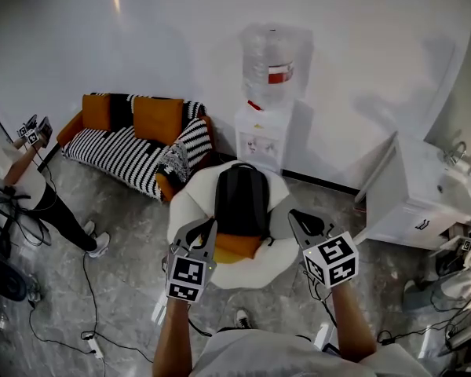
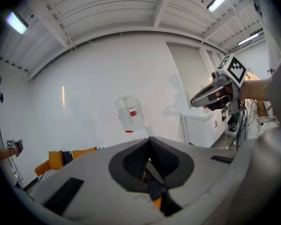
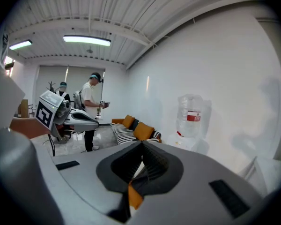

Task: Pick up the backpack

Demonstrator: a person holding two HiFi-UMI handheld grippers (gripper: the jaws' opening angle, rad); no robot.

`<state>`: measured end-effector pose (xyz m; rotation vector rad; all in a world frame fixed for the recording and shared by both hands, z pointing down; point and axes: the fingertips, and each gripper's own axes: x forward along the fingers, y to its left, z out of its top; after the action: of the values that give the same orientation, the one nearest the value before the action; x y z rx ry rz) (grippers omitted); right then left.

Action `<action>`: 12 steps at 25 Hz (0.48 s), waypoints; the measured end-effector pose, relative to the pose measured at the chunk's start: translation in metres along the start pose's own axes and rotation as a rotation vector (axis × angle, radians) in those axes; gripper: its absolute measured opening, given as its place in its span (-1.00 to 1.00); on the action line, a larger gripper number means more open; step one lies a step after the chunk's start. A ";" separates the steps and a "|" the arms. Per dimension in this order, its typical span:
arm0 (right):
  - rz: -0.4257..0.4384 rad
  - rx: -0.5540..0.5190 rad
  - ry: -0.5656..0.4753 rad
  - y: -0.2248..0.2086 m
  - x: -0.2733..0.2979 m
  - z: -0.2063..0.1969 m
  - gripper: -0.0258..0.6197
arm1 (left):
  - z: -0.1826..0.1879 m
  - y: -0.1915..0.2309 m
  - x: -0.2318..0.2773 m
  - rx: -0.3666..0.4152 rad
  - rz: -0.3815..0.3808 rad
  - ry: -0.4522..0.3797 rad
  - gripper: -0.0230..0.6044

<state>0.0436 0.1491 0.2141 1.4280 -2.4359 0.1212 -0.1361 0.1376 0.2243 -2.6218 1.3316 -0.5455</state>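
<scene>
Backpack stands upright on the chair, ahead between left tongs and right tongs — both closed, empty, equally near

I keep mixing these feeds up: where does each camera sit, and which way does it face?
Head view: on the person's head, steeply down at the backpack on the white chair; left gripper, right gripper, forearms.
Left gripper view: on that gripper, along its shut jaws toward the water dispenser; right gripper at upper right.
Right gripper view: likewise, shut jaws toward the sofa; left gripper at left.
Both gripper views share the water dispenser.
</scene>
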 end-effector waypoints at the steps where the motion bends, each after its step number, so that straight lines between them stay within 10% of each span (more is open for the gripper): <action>1: -0.003 0.000 -0.001 0.000 0.005 0.002 -0.91 | -0.001 0.003 0.003 0.001 -0.004 0.000 -0.84; 12: -0.032 0.024 -0.013 0.001 0.047 0.003 -0.91 | -0.024 0.035 0.031 -0.016 -0.035 0.008 -0.84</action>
<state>0.0211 0.1098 0.2261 1.4821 -2.4285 0.1351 -0.1550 0.0925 0.2440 -2.6635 1.3003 -0.5530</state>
